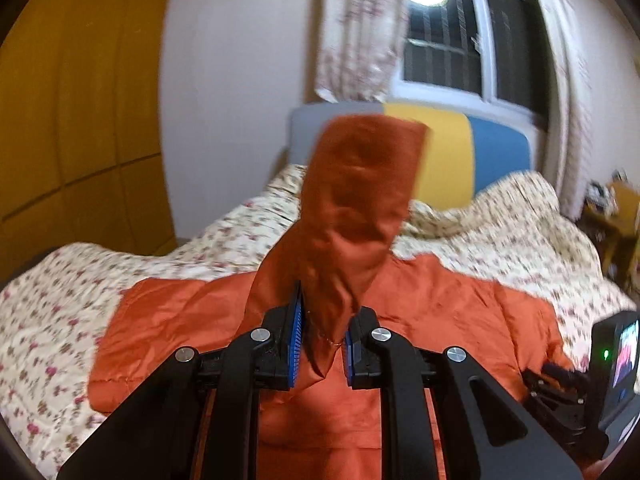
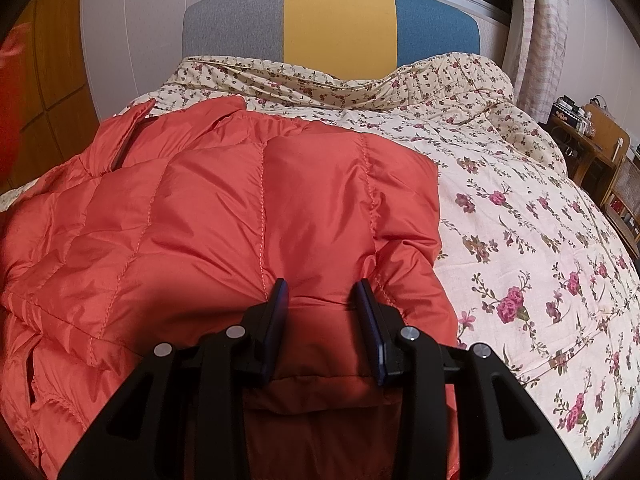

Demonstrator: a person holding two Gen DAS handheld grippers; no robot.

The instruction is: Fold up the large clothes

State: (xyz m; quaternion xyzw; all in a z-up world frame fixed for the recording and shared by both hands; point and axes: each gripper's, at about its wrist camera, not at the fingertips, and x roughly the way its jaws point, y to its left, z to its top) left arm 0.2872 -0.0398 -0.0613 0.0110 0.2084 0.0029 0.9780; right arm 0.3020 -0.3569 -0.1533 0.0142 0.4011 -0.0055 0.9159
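An orange quilted puffer jacket (image 2: 248, 216) lies spread on the floral bedspread (image 2: 520, 248). My left gripper (image 1: 322, 344) is raised above the bed and shut on the jacket's sleeve (image 1: 356, 200), which stands up from the jaws in front of the camera. The jacket's body (image 1: 440, 304) lies flat beneath it. My right gripper (image 2: 322, 320) rests low on the jacket's near right part, jaws apart, with padded fabric bulging between the fingers. The right gripper's camera unit (image 1: 616, 364) shows at the right edge of the left wrist view.
The bed has a grey, yellow and blue headboard (image 2: 336, 28). A wooden wardrobe (image 1: 80, 120) stands on the left. A curtained window (image 1: 460, 28) is behind the bed. A wooden bedside stand (image 2: 596, 148) with small items is on the right.
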